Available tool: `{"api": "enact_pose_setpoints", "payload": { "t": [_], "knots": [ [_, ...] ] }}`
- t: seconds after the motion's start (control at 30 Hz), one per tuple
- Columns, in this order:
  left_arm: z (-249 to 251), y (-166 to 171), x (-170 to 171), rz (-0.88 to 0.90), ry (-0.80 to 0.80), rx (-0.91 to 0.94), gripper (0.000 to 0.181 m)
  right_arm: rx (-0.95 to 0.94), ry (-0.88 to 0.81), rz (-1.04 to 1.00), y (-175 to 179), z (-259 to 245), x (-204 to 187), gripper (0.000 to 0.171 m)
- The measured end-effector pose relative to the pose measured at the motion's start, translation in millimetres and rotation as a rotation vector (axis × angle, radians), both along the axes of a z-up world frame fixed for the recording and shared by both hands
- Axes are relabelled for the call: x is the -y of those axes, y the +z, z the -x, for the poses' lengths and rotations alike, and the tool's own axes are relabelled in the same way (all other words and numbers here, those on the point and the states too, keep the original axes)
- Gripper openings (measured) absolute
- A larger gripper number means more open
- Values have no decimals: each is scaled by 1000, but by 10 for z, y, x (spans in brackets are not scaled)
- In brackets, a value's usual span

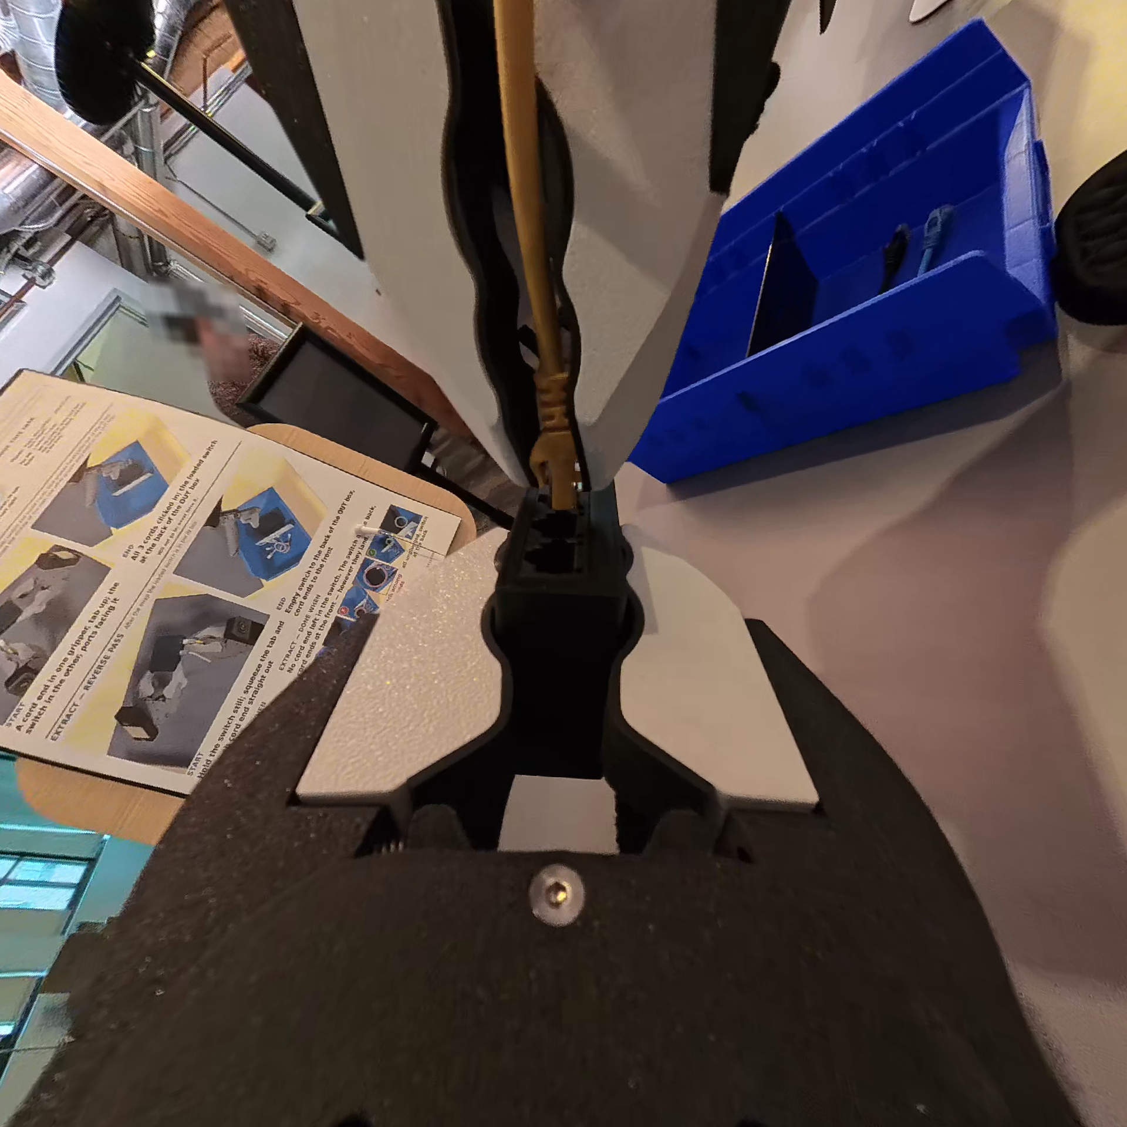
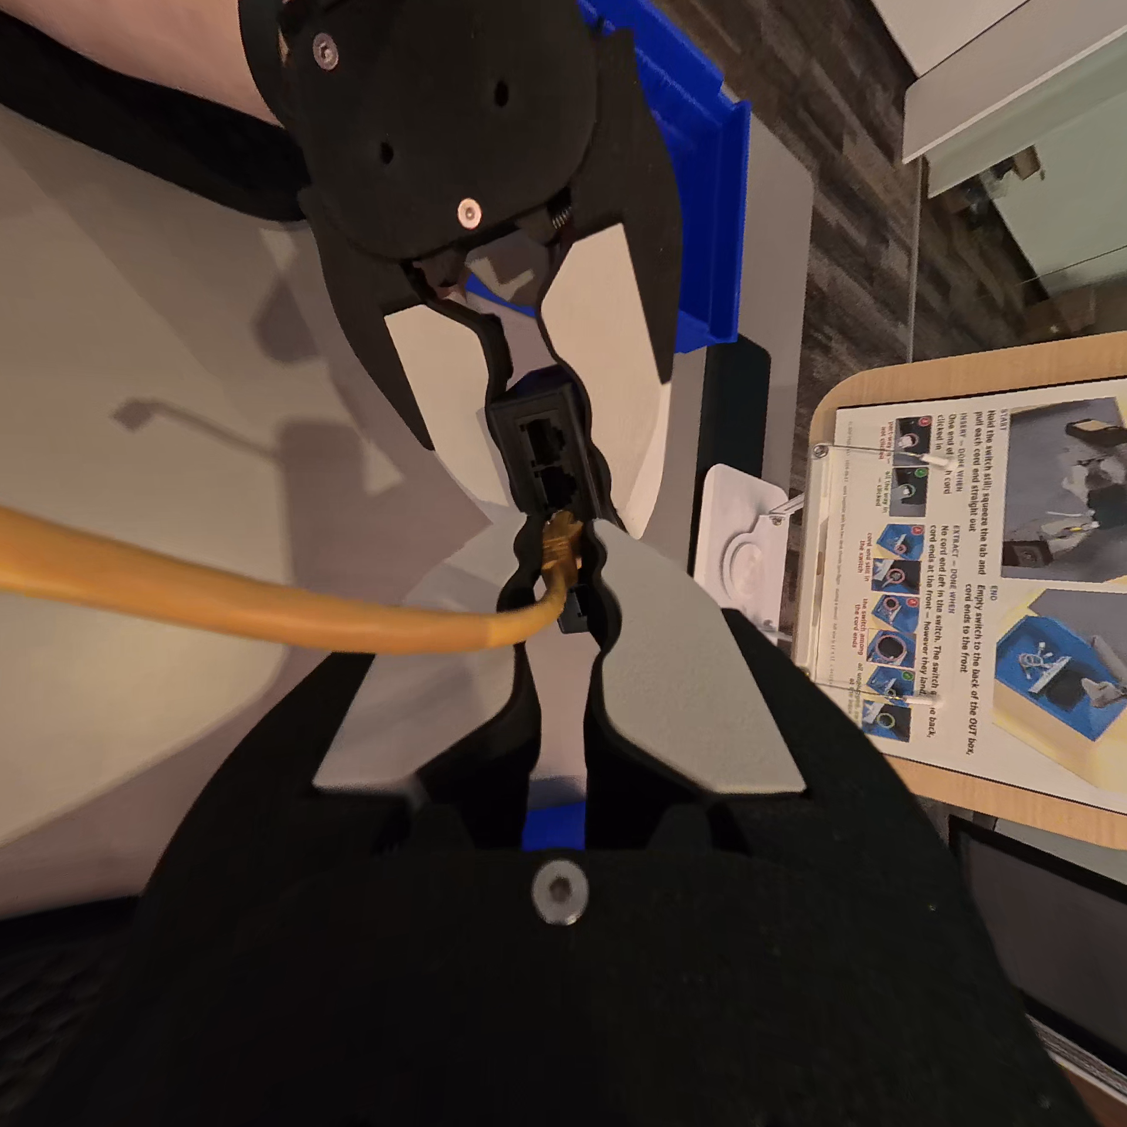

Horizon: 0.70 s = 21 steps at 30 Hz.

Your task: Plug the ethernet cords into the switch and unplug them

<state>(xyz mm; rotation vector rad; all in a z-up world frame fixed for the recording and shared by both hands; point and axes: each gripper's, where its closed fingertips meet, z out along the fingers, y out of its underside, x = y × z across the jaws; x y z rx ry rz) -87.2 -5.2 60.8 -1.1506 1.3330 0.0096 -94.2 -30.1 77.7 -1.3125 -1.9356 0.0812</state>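
Left tongs (image 1: pixel 564 549) clamp the switch (image 1: pixel 564 604); right tongs (image 2: pixel 564 549) pinch the yellow cord (image 2: pixel 558 552) plug at an end port, seating unconfirmed; two ports empty.

switch (image 1: pixel 560 616): between the left tongs (image 1: pixel 564 549)
cord (image 2: pixel 274 601): its plug at the switch's end port, apparently seated, between the right tongs (image 2: pixel 564 552)
bin (image 1: pixel 884 293): on the table (image 1: pixel 854 610), behind the switch

A printed instruction sheet (image 1: pixel 183 567) with photos and headed text lies on the wooden board (image 2: pixel 976 799).
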Motion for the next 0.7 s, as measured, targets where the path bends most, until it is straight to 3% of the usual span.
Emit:
{"api": "enact_pose_setpoints", "payload": {
  "t": [0.6,0.67,0.7],
  "knots": [
    [-46,-148,-13,-1,2,-73,29,99,-21,3,-121,-76,4,11],
    [222,-209,-319,-81,203,-174,29,116,5,114,-143,-106,153,10],
    [331,-222,-403,-67,224,-161,29,112,-3,82,-140,-131,147,10]
  ]
}}
